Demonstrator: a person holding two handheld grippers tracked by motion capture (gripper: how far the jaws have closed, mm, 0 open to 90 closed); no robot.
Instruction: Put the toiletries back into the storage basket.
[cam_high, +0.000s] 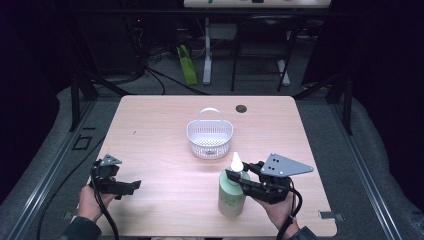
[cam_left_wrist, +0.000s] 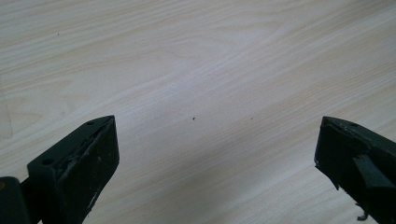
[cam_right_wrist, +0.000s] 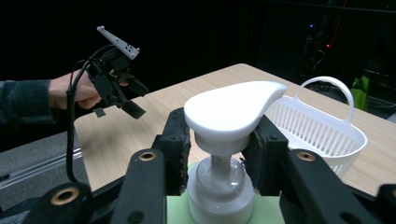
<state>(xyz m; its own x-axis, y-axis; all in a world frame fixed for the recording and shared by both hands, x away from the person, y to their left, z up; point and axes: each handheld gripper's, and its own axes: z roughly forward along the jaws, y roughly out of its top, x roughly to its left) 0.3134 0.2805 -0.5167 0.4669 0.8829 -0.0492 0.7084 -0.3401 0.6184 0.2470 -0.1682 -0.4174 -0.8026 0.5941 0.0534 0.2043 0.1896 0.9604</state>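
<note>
A pale green pump bottle with a white pump head stands upright near the table's front edge, right of centre. My right gripper comes at it from the right and is shut on the white collar under the pump head; in the right gripper view both black jaws press on that collar. A white slotted basket with an upright handle sits mid-table behind the bottle, with nothing visible inside it. My left gripper hovers low at the front left, open, with bare wood between its jaws.
The light wooden table has a dark round grommet near its far edge. Beyond it are table legs, cables and a green object on the dark floor. In the right gripper view the left gripper and a hand show across the table.
</note>
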